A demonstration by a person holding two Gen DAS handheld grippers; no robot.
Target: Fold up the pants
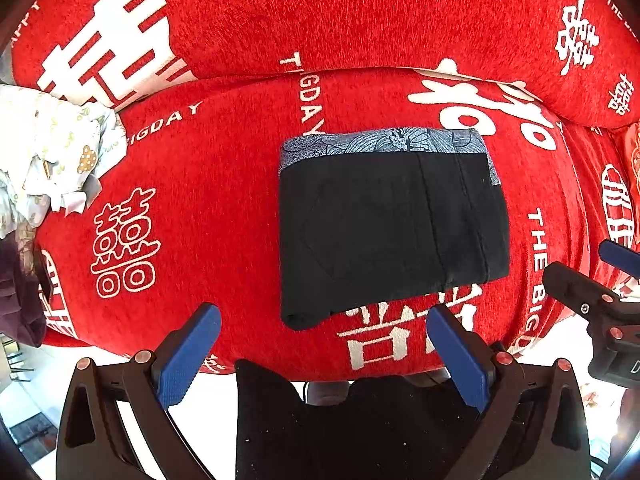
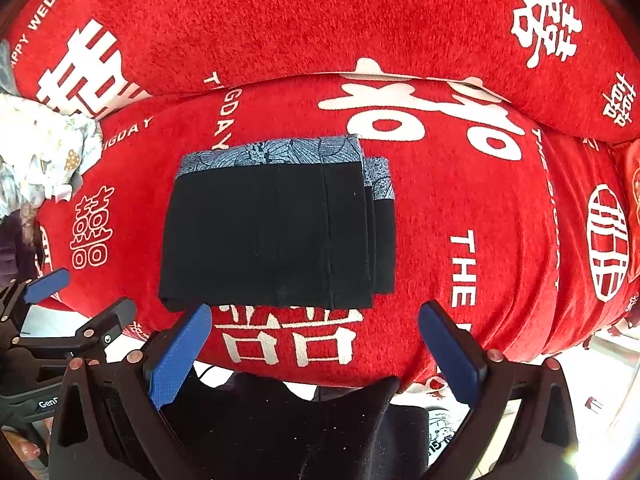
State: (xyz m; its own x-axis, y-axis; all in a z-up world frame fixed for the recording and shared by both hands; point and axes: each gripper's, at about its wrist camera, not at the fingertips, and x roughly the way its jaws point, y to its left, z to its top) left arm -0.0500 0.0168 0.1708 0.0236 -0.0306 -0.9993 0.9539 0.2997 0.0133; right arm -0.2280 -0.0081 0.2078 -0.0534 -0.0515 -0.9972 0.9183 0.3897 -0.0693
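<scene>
Black pants with a grey-blue patterned waistband lie folded into a compact rectangle on a red sofa seat. The same pants fill the middle of the right wrist view, layered edges showing at their right side. My left gripper hovers open over the seat's front edge, just short of the pants' near edge, holding nothing. My right gripper is also open and empty, its left blue pad near the pants' front left corner. Each gripper shows at the edge of the other's view.
The red cover carries white characters and lettering, with a back cushion behind the seat. A crumpled pale patterned cloth lies at the sofa's left end, beside dark purple fabric. Dark clothing of a person shows below the grippers.
</scene>
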